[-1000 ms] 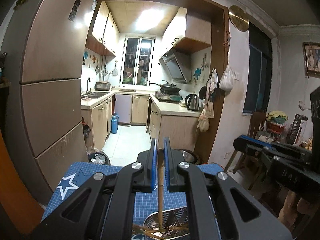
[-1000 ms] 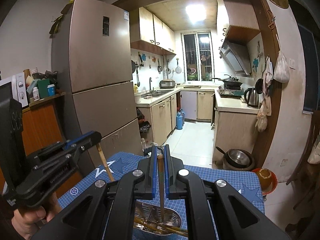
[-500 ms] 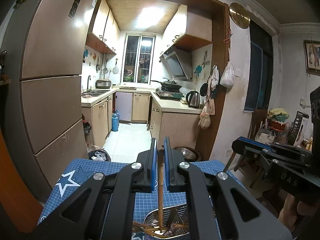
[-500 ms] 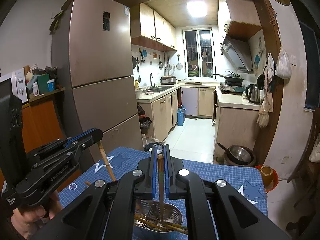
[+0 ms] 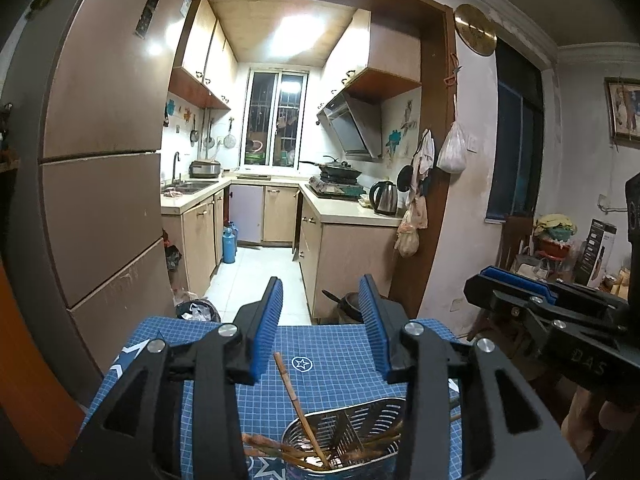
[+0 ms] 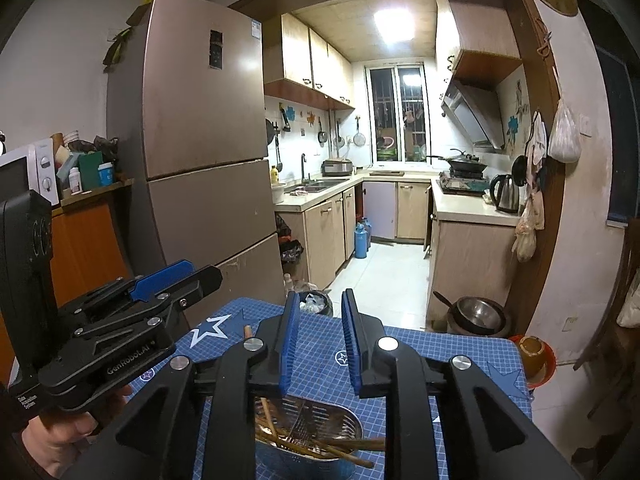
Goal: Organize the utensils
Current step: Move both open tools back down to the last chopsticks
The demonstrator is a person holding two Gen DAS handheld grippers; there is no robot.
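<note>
- The metal utensil basket [image 5: 344, 436] sits near the front edge of the blue grid mat [image 5: 332, 364], right below both of our grippers; its rim shows in the right wrist view too [image 6: 320, 416].
- We count several wooden chopsticks [image 5: 296, 396] in it, at least five, most lying crossed over the rim and one leaning steeply up toward the left; the exact number we cannot tell.
- Our left gripper [image 5: 320, 328] stands with its jaws spread wide and nothing between the blue pads; half a second ago it pinched a chopstick upright, and that stick now leans loose in the basket.
- Our right gripper [image 6: 320, 336] has also let go: its jaws are parted and empty, where before they clamped a chopstick.
- Beyond the basket the mat lies bare to its far edge, so we have room ahead.
- Two grippers, one basket, one mat.
- Past the mat stand the fridge [image 6: 200, 152] on the left and a steel wok [image 6: 476, 314] on the floor to the right.
</note>
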